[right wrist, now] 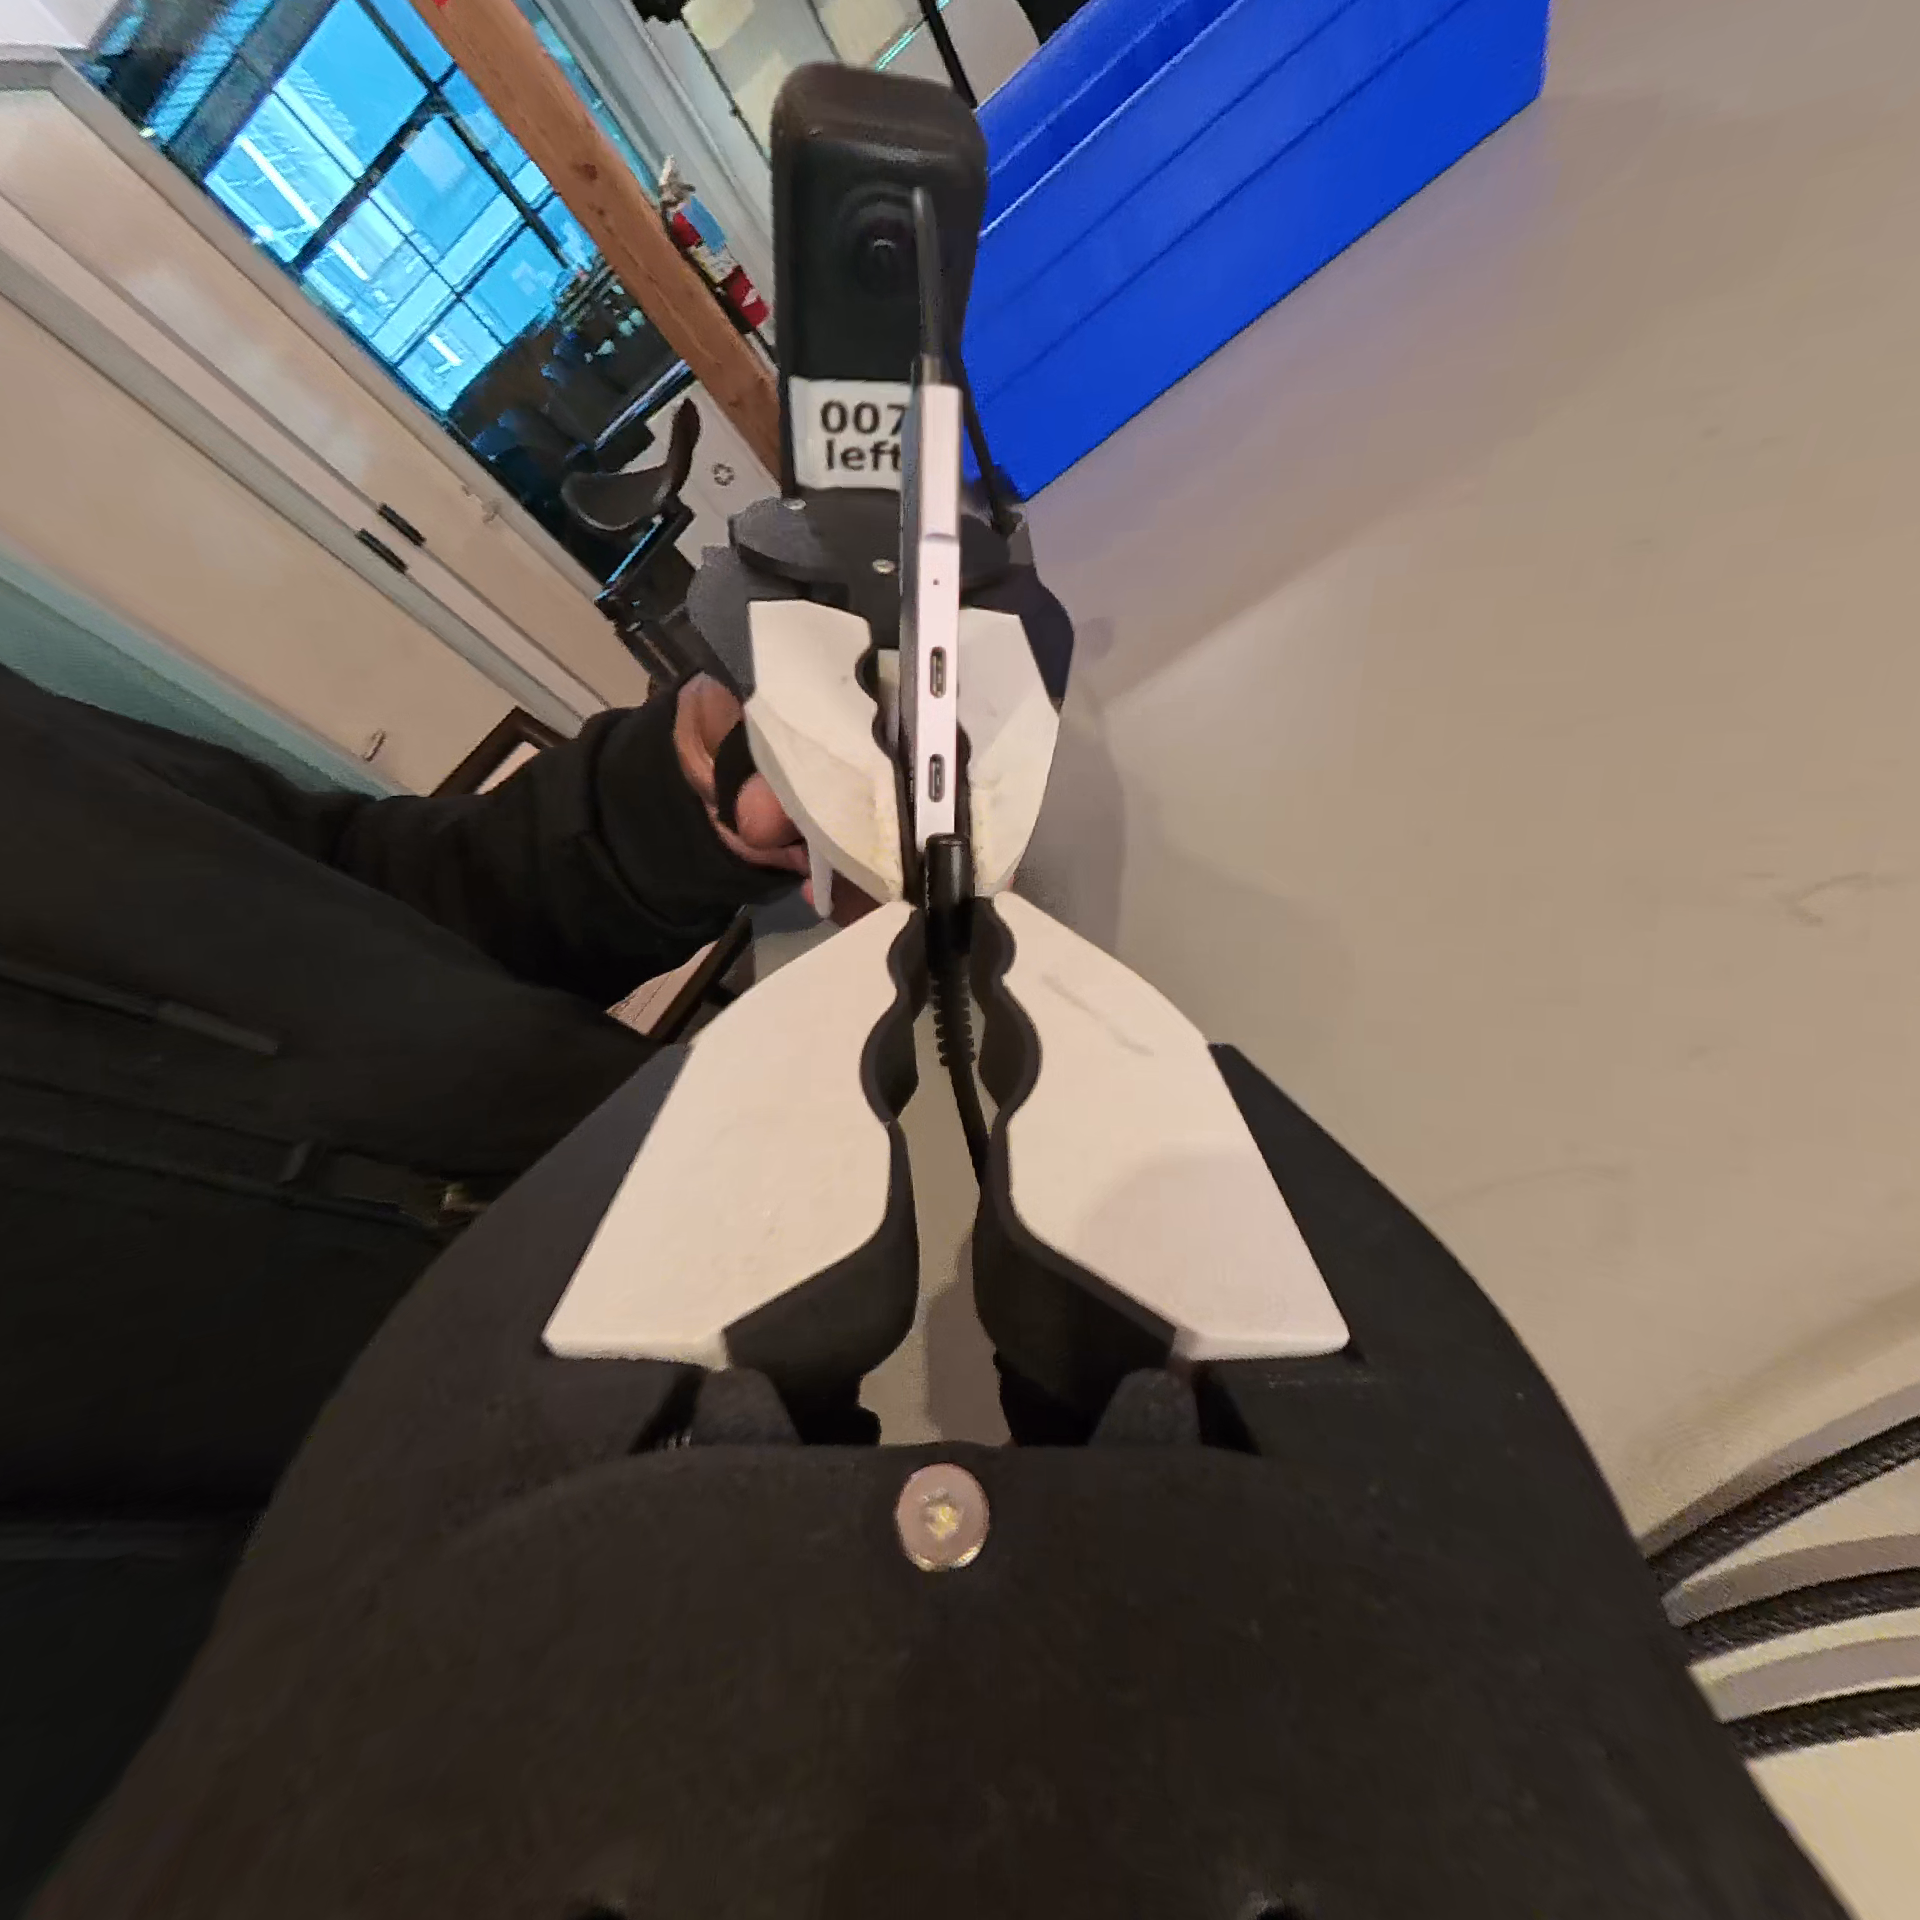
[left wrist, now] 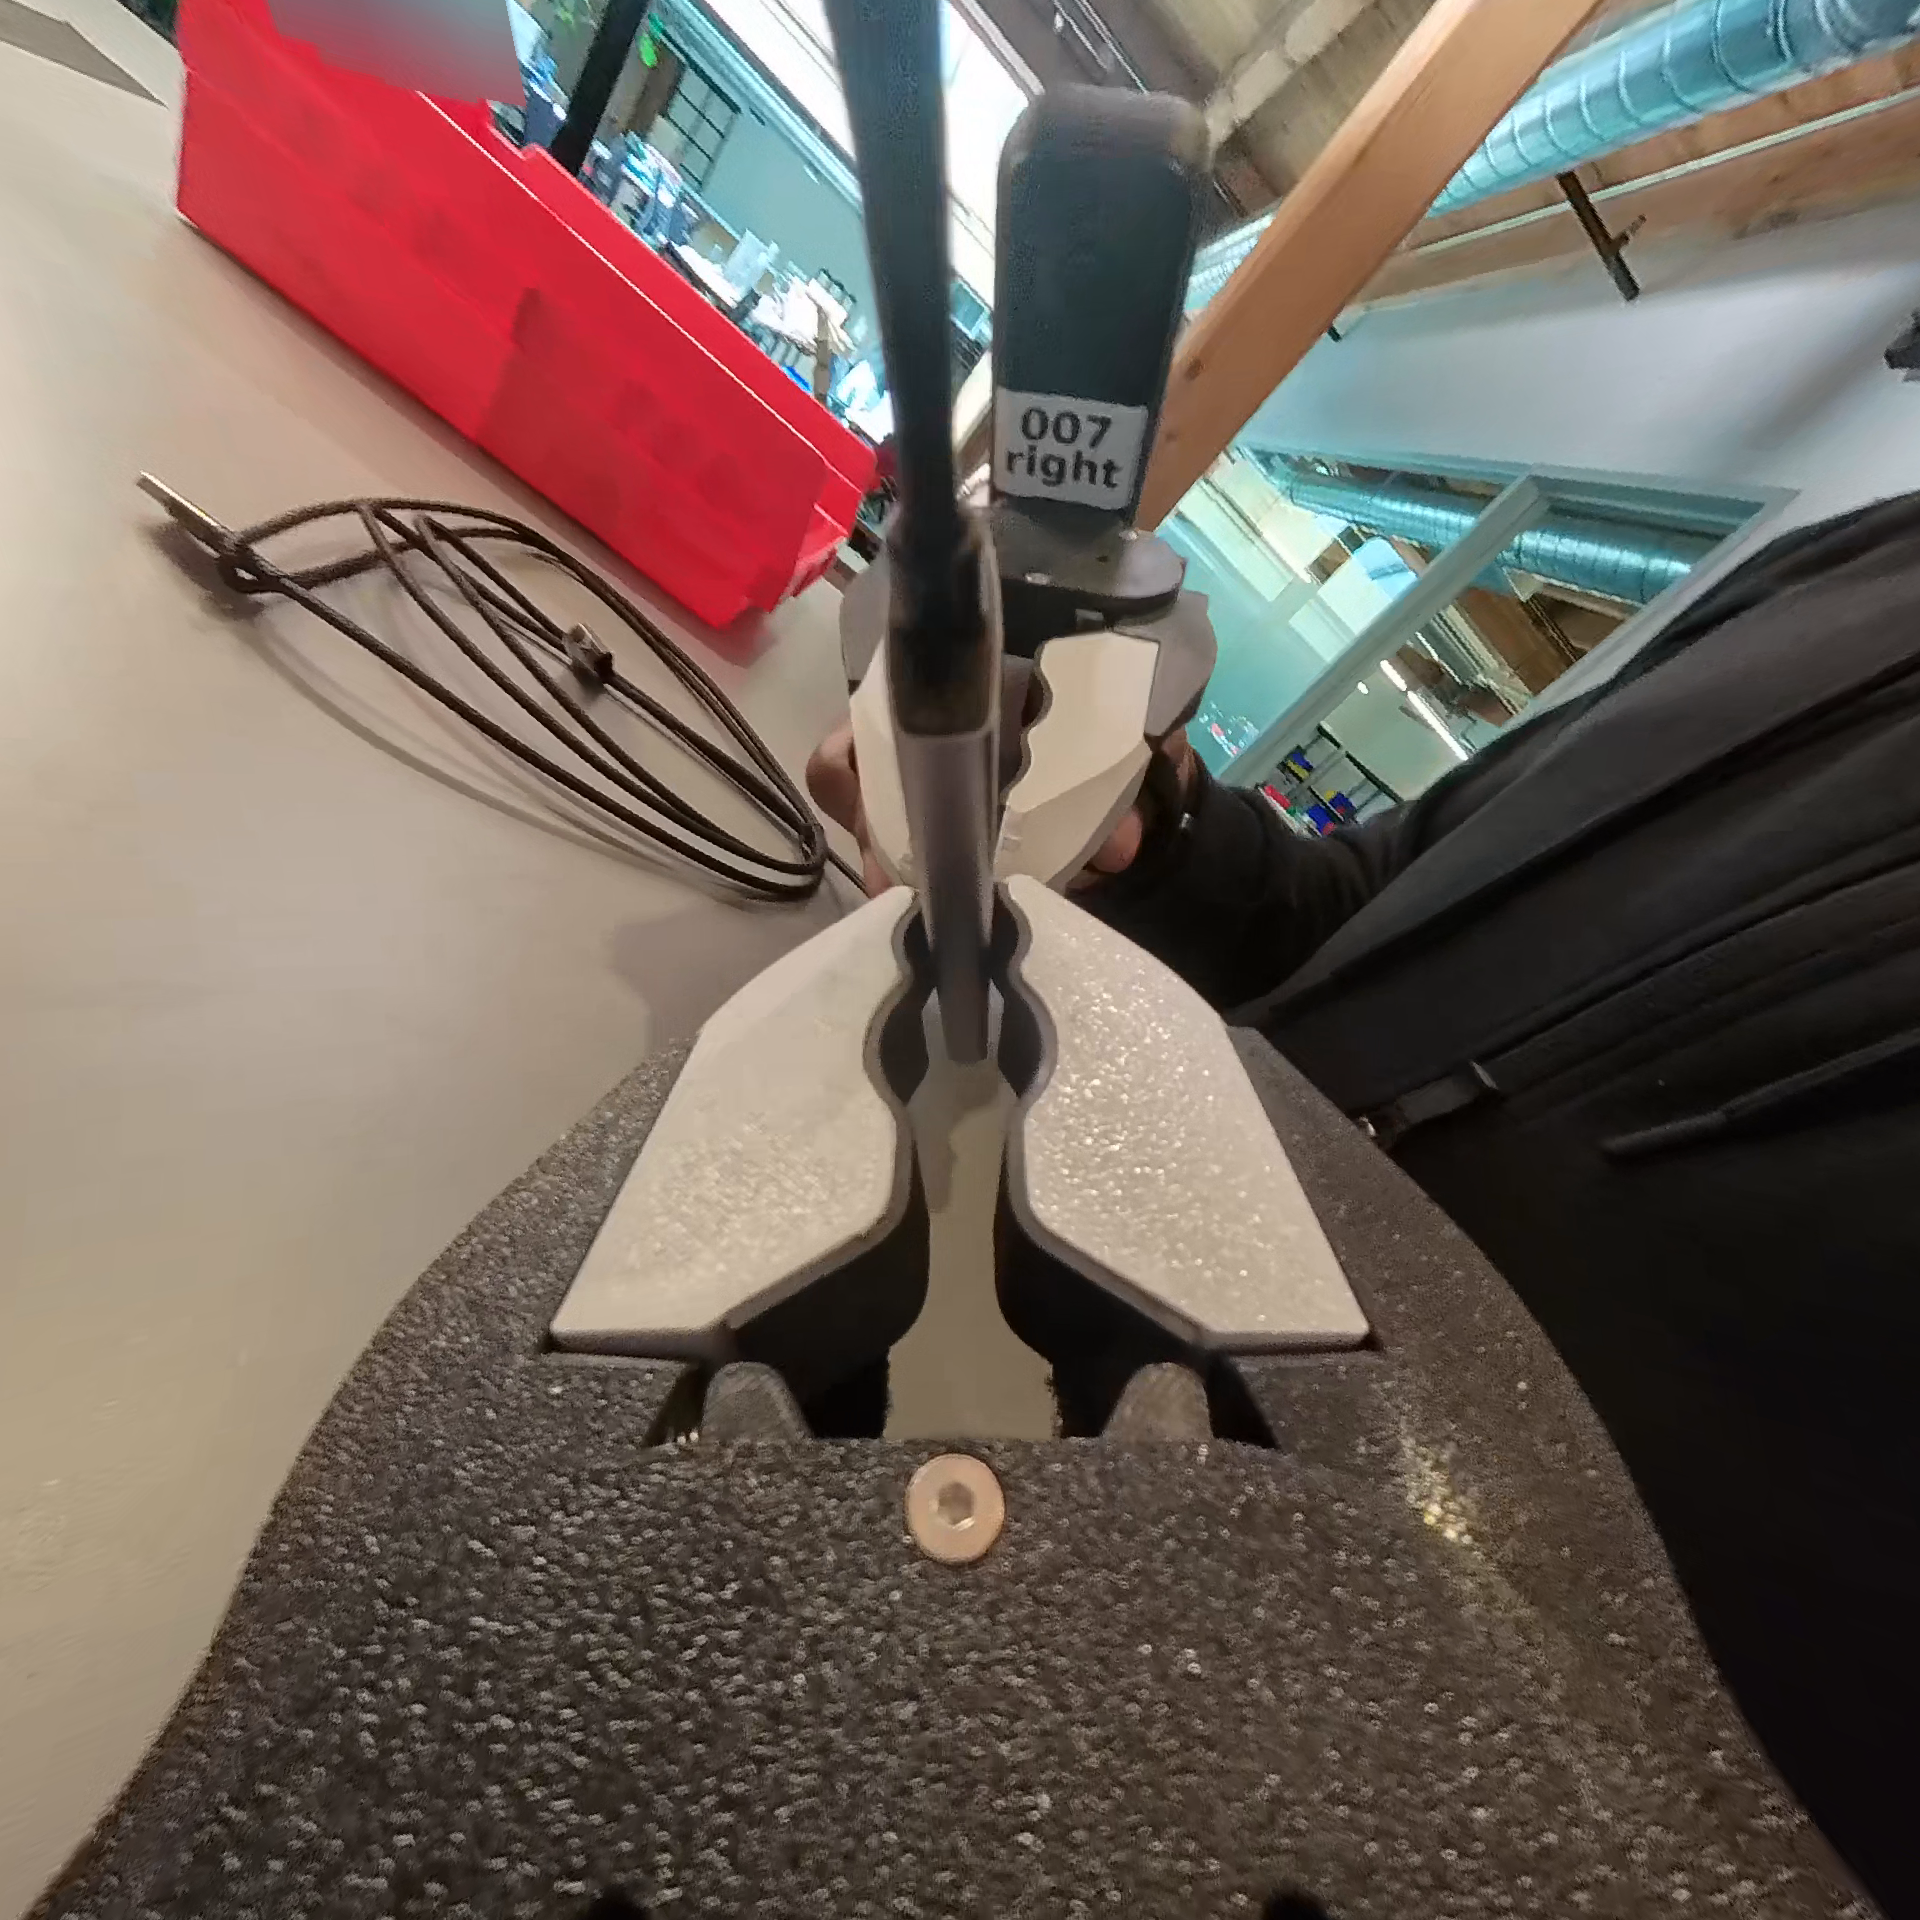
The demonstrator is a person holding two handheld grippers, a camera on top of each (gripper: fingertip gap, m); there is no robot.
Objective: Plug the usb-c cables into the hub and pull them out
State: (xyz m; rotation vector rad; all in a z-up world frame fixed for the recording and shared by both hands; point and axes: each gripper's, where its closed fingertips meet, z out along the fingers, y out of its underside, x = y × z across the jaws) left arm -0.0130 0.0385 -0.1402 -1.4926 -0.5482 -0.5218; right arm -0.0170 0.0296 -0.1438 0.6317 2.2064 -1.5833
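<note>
- Left gripper [left wrist: 961, 997] clamped tight, fingers nearly meeting, facing the right gripper tip to tip
- Right gripper [right wrist: 951, 935] likewise pinched shut
- A dark-sleeved hand [right wrist: 743, 790] holds each gripper from behind

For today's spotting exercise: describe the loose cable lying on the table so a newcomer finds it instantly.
Start at the big red plastic bin on the beige table. Just in front of it lies a thin dark coiled cable, loops tied together, one metal plug poking out. Unlike the cable in the gripper, nothing holds it.
</note>
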